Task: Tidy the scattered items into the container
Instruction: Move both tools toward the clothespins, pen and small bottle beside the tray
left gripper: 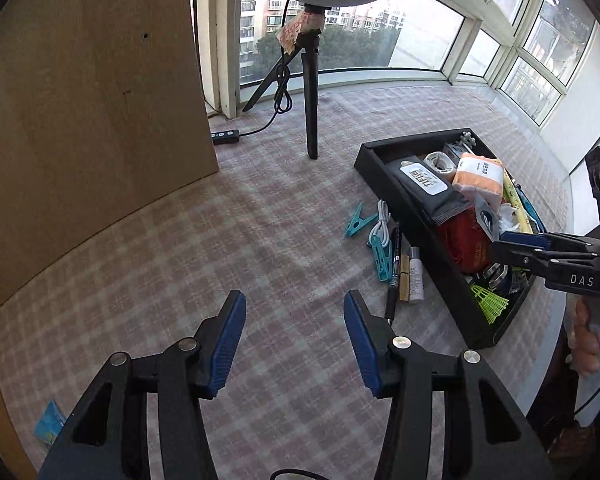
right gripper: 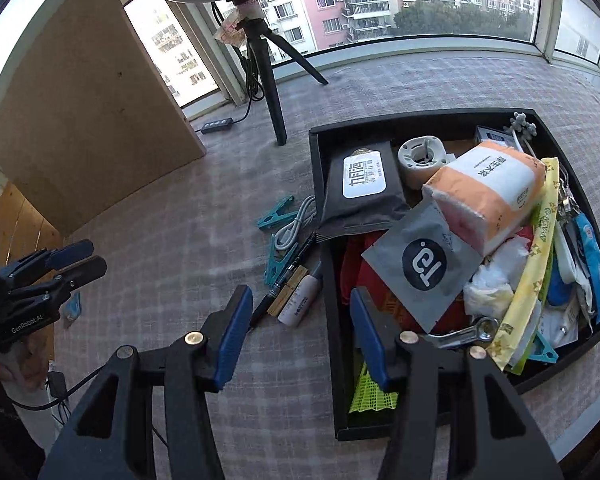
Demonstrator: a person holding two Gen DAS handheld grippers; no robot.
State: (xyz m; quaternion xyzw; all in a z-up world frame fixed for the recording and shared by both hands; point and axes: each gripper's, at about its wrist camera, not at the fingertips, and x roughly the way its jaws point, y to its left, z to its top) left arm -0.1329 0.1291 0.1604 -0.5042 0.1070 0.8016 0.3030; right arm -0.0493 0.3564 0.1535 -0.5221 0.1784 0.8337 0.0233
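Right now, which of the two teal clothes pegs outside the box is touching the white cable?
The teal peg nearer the pens, lying against the white cable. The other teal peg lies apart, farther toward the tripod, beside the black box.

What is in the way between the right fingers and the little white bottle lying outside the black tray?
Nothing visible. The right gripper is open and empty, and only bare checkered cloth lies between it and the white bottle. A wooden clip and a black pen lie tight against the bottle's far side, beside the black tray.
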